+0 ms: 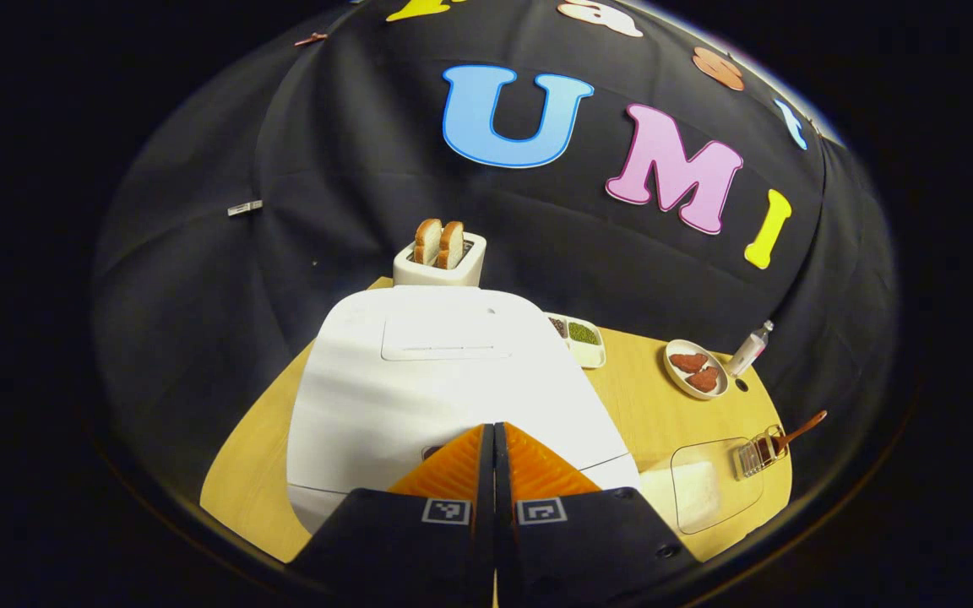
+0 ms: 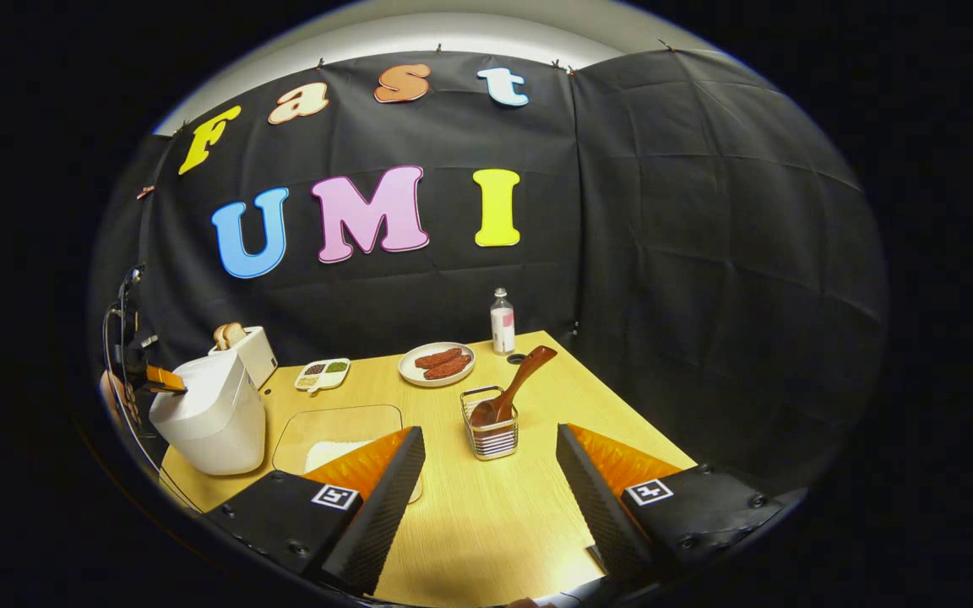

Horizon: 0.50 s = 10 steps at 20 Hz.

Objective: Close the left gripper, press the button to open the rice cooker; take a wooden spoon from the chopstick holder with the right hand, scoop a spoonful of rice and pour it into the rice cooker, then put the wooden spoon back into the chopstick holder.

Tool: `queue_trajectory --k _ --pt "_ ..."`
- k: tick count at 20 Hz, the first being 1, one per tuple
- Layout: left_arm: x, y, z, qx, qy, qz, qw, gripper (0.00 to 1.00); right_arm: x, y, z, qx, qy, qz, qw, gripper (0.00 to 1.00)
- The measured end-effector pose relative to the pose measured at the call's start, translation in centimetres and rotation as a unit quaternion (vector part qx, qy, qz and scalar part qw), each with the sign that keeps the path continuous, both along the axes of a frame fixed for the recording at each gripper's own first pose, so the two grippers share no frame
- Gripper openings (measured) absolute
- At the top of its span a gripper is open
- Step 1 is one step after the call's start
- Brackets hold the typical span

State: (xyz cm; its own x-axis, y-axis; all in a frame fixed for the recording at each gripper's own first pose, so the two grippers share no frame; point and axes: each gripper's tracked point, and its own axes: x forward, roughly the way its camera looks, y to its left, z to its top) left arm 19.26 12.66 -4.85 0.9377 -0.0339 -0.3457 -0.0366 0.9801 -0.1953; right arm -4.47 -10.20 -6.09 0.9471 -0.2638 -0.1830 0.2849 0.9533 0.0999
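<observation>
**Closed left gripper at the rice cooker lid, right gripper spread before the spoon holder**

In the left gripper view, the left gripper has its two fingers pressed together, with nothing between them. Its tips are over the front edge of the white, box-shaped rice cooker, whose lid is down; I cannot tell if the tips touch the cooker. Behind the cooker stands a white toaster with two slices of bread in its slots. To the right of it, on the light wooden table, are a small white divided dish with green beans, a round plate with reddish meat pieces and a small clear bottle.

In the right gripper view, the right gripper is spread wide and holds nothing. It hangs above the table, and between its fingers, a little farther off, stands the square wire chopstick holder. The brown wooden spoon stands in it, bowl down, with the handle leaning to the upper right. Left of the holder lies a clear rectangular tray with white rice, just beside the cooker. At the far left, the other gripper is at the top front of the cooker.
</observation>
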Motion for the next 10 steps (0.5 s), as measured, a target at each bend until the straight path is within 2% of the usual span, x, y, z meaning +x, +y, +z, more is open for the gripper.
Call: queue_trajectory --k 2,5,8,10 --pt "-0.3 0.0 -0.9 -0.016 0.006 0.002 1.000 0.07 0.1 0.3 -0.4 0.001 0.004 0.006 1.000 0.98" --pt "-0.1 0.0 -0.5 -0.013 -0.008 0.005 1.000 0.07 0.4 0.5 -0.8 0.008 0.011 0.013 1.000 0.99" --pt "-0.4 0.3 0.5 -0.034 -0.029 0.047 0.998 0.07 0.8 0.8 -0.8 0.011 0.013 0.021 1.000 0.99" --pt "-1.1 0.2 3.2 -0.013 -0.071 0.062 0.995 0.08 1.2 1.0 -0.7 0.009 0.013 0.025 1.000 0.99"
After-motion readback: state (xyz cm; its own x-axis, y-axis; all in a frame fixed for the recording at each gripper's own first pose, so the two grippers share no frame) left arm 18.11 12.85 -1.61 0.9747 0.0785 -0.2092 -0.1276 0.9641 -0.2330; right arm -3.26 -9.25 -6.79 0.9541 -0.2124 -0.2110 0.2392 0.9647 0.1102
